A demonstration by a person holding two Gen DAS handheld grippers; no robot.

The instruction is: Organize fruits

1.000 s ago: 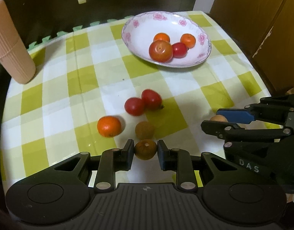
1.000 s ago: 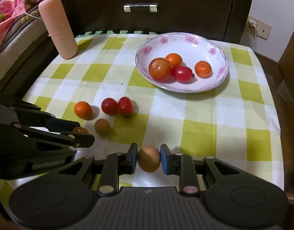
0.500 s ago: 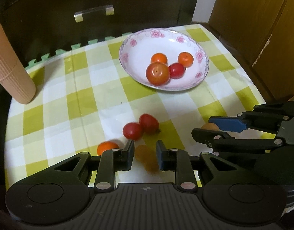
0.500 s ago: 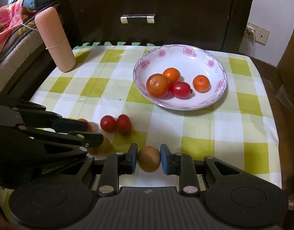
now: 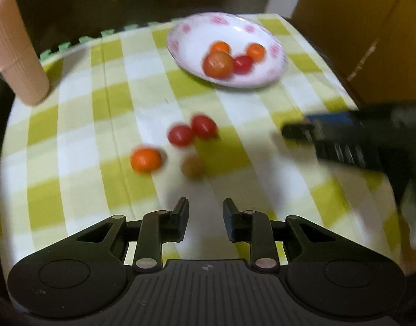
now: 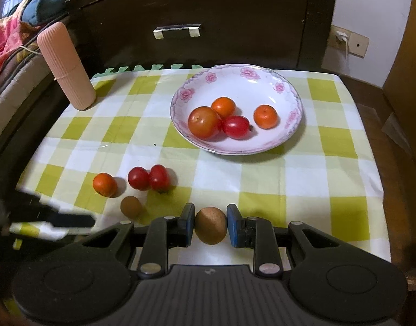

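Ahead of the left gripper (image 5: 203, 218), whose jaws stand spread with nothing between them, a checked tablecloth (image 5: 80, 141) carries an orange fruit (image 5: 146, 159), two red tomatoes (image 5: 192, 131) and a brown fruit (image 5: 192, 166), all blurred; a pink ribbed cylinder (image 5: 15, 51) stands at the far left corner. From the right wrist view, the right gripper (image 6: 210, 225) pinches a brown egg-shaped fruit (image 6: 210, 225); a flowered plate (image 6: 262, 81) beyond holds four fruits, nothing blocking it.
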